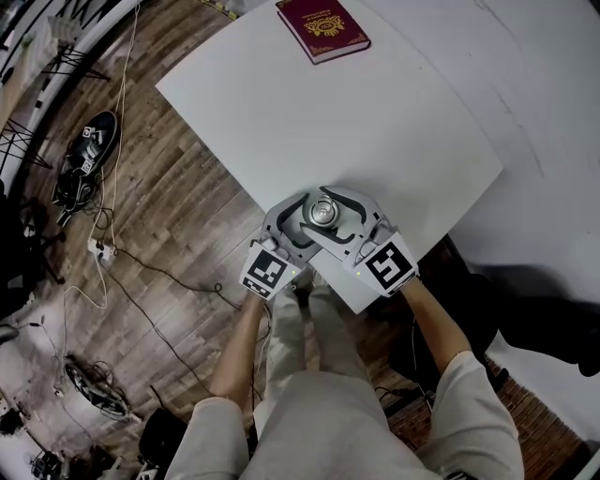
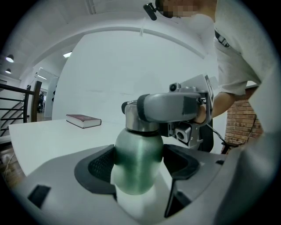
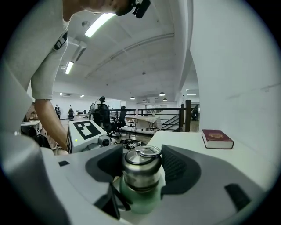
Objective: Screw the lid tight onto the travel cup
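A green travel cup (image 2: 137,154) stands upright near the front edge of the white table (image 1: 375,122). Its steel lid (image 3: 141,165), with a ring on top, sits on the cup's neck. My left gripper (image 2: 138,163) is low, shut on the cup's green body, with both pads against its sides. My right gripper (image 3: 141,170) is higher, and its pads press on either side of the lid. In the head view the two grippers cross around the lid (image 1: 322,212), left gripper (image 1: 302,227) from the lower left, right gripper (image 1: 332,217) from the lower right.
A dark red book (image 1: 322,28) lies at the table's far side. The table's edge runs just behind the cup, with the person's legs below it. Cables and a pair of shoes (image 1: 86,155) lie on the wooden floor at the left.
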{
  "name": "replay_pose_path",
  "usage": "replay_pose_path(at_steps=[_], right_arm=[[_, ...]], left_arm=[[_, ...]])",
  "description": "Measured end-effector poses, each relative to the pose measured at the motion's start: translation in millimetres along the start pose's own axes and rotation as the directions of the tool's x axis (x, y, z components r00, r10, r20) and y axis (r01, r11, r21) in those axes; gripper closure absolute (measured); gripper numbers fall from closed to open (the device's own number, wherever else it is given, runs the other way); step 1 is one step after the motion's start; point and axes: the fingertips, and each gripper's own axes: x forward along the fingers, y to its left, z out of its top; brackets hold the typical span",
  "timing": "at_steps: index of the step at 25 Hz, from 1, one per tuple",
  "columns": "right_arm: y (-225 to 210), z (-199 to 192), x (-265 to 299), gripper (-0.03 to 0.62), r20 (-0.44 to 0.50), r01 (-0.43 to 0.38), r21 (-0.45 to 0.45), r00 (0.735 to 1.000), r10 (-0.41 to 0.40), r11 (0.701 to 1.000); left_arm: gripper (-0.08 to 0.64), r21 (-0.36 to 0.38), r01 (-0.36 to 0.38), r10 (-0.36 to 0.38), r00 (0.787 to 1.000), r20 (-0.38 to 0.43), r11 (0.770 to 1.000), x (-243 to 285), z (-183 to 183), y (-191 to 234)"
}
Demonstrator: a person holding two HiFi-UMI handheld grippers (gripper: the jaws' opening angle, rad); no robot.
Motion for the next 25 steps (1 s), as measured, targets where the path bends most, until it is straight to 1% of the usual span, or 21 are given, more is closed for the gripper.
replay_pose_path(at_steps=[3,7,13,15,18,21,23,25], right_arm=[[-1.7,-0.1,-1.9,0.322,0.03,0.013,0.023,0.999,-0.014,1.0],[-1.9,-0.6,-3.9,0.324,0.049,0.03,0.02,0.998,-0.031,0.999],[-5.4,1.4,-7.1,0.324,0.091,0.085,0.044,0.992,-0.089,0.995],[-7.4,0.9,-8.1,0.324,0.096,0.117,0.048,0.988,-0.121,0.992],[-10.5,1.0,-9.1,0.324,0.11,0.191,0.052,0.974,-0.196,0.98],[-12.1,-0.6,-9.2,0.325,0.108,0.273,0.045,0.955,-0.276,0.961],[-13.7,-1.6,-11.0,0.327,0.114,0.325,0.066,0.937,-0.331,0.943],[-16.0,-1.5,-13.3,0.327,0.122,0.371,0.108,0.916,-0.383,0.922]], left_arm=[[0.229,0.012,0.009,-0.009,1.0,0.001,1.0,0.3,-0.6,0.3],[0.229,0.013,0.013,-0.013,1.0,0.017,1.0,0.3,-0.5,-0.3],[0.229,0.001,0.015,-0.015,0.999,0.035,1.0,0.4,-0.4,-0.2],[0.229,0.0,0.013,-0.013,0.999,0.037,1.0,1.0,-0.8,0.2],[0.229,-0.008,0.009,-0.009,0.999,0.044,1.0,1.7,-1.2,0.7],[0.229,-0.009,0.008,-0.008,0.999,0.043,1.0,2.2,-2.3,1.8],[0.229,-0.006,0.006,-0.005,0.999,0.036,1.0,2.8,-3.0,1.4],[0.229,-0.007,0.001,-0.001,0.999,0.037,1.0,3.3,-2.9,1.2]])
